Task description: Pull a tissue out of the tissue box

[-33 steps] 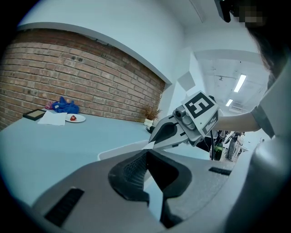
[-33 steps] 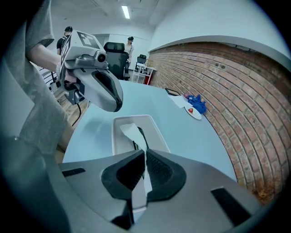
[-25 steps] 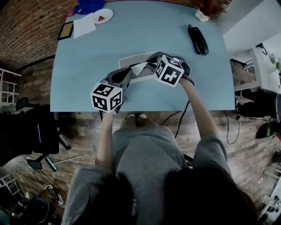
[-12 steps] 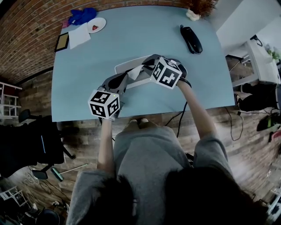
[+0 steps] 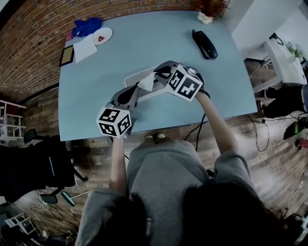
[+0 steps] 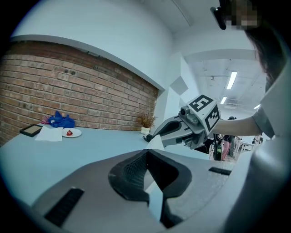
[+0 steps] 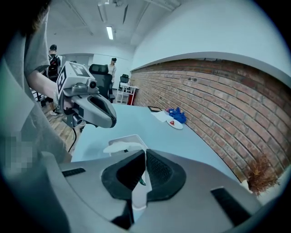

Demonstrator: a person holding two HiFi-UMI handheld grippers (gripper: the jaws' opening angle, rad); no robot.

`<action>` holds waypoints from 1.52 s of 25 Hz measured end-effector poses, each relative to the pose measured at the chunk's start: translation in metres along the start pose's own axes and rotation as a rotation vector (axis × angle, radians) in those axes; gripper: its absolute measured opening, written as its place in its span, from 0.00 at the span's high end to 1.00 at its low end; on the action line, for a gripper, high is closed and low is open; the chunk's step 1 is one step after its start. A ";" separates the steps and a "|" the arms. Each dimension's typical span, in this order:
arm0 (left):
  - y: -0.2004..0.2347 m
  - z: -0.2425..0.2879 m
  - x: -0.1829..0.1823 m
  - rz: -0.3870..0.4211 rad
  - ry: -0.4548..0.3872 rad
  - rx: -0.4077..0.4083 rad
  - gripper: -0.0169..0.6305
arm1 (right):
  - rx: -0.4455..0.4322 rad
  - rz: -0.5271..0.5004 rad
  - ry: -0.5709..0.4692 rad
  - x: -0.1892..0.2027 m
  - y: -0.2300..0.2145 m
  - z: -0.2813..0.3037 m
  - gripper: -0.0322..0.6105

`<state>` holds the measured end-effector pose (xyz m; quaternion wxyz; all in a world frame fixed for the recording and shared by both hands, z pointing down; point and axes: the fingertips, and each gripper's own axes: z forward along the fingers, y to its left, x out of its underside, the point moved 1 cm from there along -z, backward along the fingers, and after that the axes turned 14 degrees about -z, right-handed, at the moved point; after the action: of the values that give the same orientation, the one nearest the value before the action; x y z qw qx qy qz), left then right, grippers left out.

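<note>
table: light blue top (image 5: 159,43), tissue box (image 5: 133,77) on it, near the person's edge, about the middle.
tissue box: white, flat on the table. in the right gripper view a loose puff of white tissue lies on its top.
tissue: white sheet (image 5: 146,81) held up over the box, between the two gripper tips.
left gripper: (image 6: 148,169) comes in from 7 o'clock of the box. jaws clenched on a pale strip of the tissue; the strip runs down through the gap between the pads.
right gripper: (image 7: 143,170) comes in from 3 o'clock of the box. jaws clenched on a white strip of the tissue; a small green mark shows on the strip at the pads.
grippers, relation: tips close together over the box, apart from each other, the sheet spanning them. the left gripper view shows the sheet's far end at the right gripper's tip.
marker cubes: black-and-white squares, one on each gripper, both nearer the person than the tips.
handset: black (image 5: 204,44), at 1 o'clock of the box, well apart.
dried plant: in a pale pot (image 5: 208,10), far corner at 1 o'clock.
far corner, 11 o'clock: white plate (image 5: 102,35) with a small red bit on it, blue cloth (image 5: 87,26) beside it, sheet of paper (image 5: 84,47), dark framed tablet (image 5: 67,56).
person: grey top (image 5: 163,178), standing at 6 o'clock of the table.
</note>
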<state>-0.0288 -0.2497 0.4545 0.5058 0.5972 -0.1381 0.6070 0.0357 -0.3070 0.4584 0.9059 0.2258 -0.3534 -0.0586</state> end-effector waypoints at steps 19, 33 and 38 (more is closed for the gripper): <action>-0.020 -0.009 -0.016 0.046 -0.054 0.017 0.97 | 0.098 0.057 -0.064 -0.005 0.004 -0.028 0.95; -0.036 -0.008 -0.025 0.075 -0.097 0.032 0.97 | 0.183 0.146 -0.181 -0.010 -0.002 -0.056 0.95; -0.043 -0.011 -0.032 0.081 -0.124 0.038 0.97 | 0.214 0.185 -0.241 -0.018 -0.007 -0.073 0.95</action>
<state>-0.0089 -0.2368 0.4053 0.4598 0.6373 -0.1816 0.5912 0.0716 -0.2811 0.3970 0.8295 0.2786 -0.4827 0.0362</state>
